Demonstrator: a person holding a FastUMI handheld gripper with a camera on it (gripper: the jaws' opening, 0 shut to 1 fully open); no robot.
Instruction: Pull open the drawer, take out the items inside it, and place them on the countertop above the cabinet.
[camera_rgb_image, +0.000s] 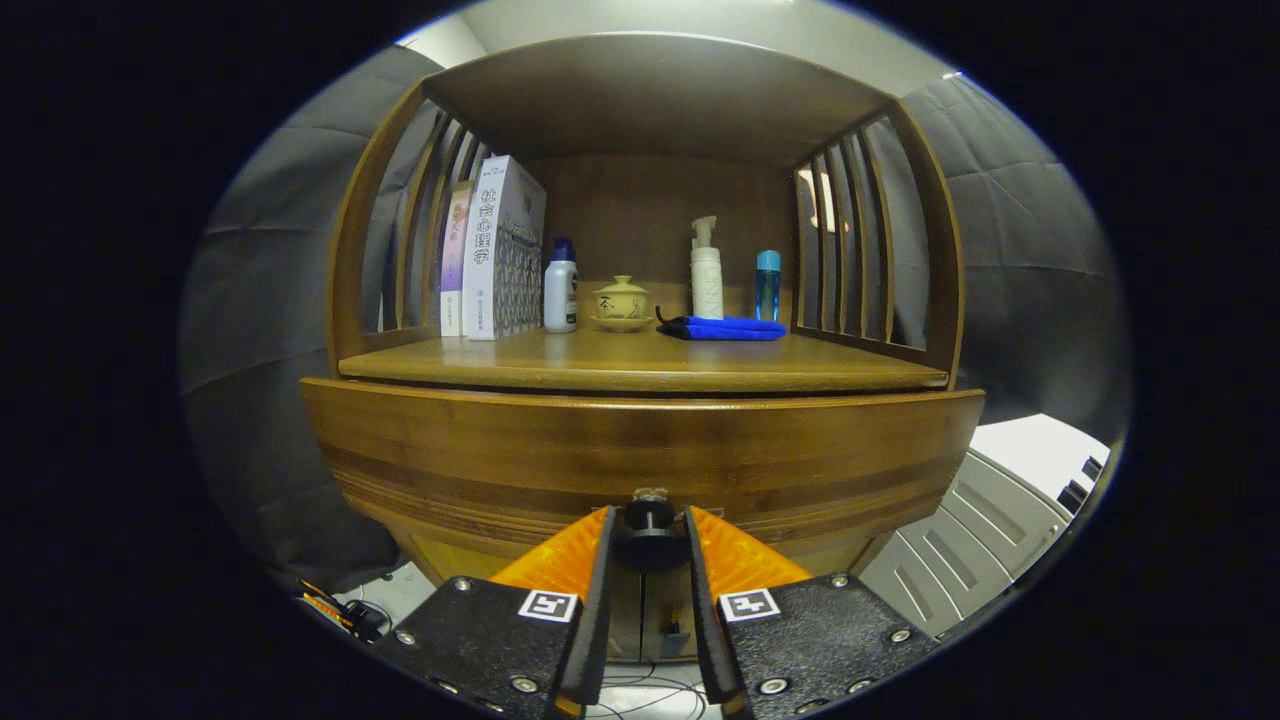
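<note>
Two fingers of the claw (650, 545) rise from the bottom centre of the frame and sit close on either side of the dark knob (650, 540) on the drawer (640, 450); whether both actually press on it cannot be told, though the gap left is barely wider than the knob. The drawer front is a broad curved band of striped wood across the middle of the frame, and its inside is hidden. Just above it lies the tabletop (640, 362), a wooden slab inside an open cabinet (650, 110) with slatted sides and a wooden roof.

Along the back of the tabletop, from left to right, stand two upright books (490, 250) touching each other, a white bottle with a blue cap (561, 287), a small lidded yellow cup on a saucer (621, 302), a tall white pump bottle (706, 270) and a slim blue bottle (767, 284). A folded blue cloth (725, 328) lies in front of the pump bottle and the blue bottle. Grey fabric hangs on both sides of the cabinet. At lower right a pale panelled surface (985, 525) shows, and cables (345, 612) lie on the floor at lower left.
</note>
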